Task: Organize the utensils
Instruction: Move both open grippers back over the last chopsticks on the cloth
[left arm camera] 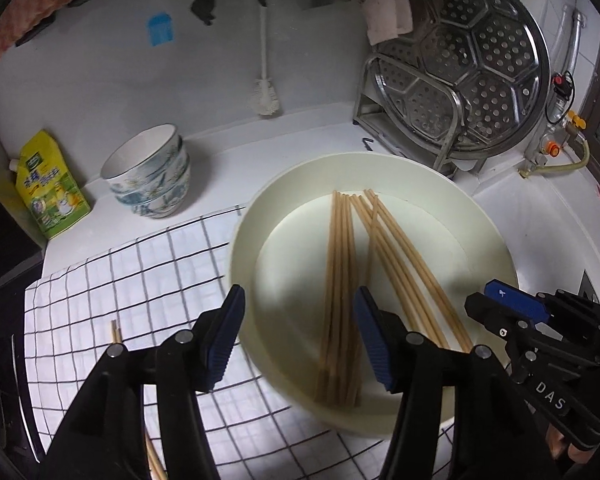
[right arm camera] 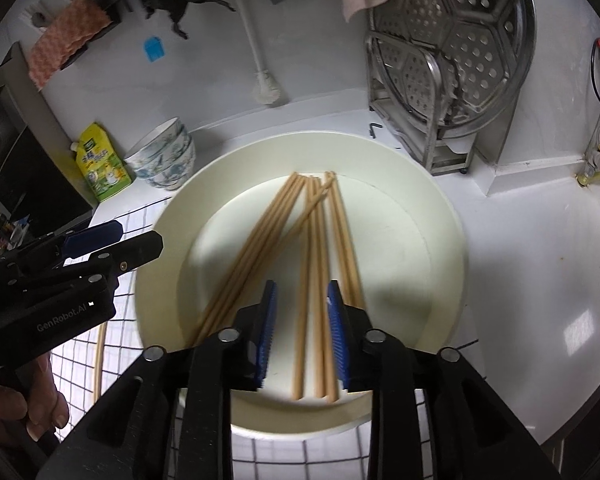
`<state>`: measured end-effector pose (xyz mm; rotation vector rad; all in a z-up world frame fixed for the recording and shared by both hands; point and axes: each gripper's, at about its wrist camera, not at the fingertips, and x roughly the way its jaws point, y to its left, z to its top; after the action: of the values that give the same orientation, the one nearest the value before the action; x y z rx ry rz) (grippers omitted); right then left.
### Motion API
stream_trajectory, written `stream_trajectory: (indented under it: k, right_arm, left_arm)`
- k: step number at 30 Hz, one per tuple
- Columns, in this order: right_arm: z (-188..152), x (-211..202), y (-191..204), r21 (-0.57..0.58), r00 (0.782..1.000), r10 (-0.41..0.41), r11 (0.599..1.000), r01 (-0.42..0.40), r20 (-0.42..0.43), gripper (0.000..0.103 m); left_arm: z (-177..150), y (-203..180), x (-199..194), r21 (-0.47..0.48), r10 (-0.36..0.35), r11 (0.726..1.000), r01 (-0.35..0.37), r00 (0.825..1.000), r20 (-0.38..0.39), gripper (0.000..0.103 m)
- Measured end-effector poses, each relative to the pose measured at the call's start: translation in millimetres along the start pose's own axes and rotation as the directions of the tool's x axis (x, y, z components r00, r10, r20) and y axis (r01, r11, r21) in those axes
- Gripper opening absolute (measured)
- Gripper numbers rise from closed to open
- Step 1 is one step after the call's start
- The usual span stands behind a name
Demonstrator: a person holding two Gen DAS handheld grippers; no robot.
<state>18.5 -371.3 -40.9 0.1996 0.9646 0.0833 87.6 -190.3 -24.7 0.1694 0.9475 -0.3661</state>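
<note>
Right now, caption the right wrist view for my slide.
Open right gripper above wooden chopsticks lying in a cream basin.

We see a white countertop (left arm camera: 308,136) carrying a checked cloth (left arm camera: 148,272) at seven o'clock. A cream round tray (left arm camera: 496,240) sits at centre, partly on that cloth. At ten o'clock stand stacked patterned bowls (left arm camera: 152,176) and a yellow pouch (left arm camera: 48,188); at one o'clock a metal rack (left arm camera: 412,92) holds a steamer plate (left arm camera: 480,60).
</note>
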Motion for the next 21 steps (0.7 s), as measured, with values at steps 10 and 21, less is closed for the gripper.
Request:
stream_trajectory:
  k: [10,21]
  right_arm:
    - [-15,-7,59,-0.06,0.999,0.051,0.997,-0.052,-0.016,0.036]
    - [-31,-3,137,-0.159,0.991,0.124,0.979,-0.13,-0.047,0.042]
  left_arm:
    - [-31,56,-34,-0.087,0.043,0.995,-0.042,0.999,0.011,0.061]
    - [-79,132,-64,-0.184,0.131,0.974,-0.131,0.991,-0.011,0.067]
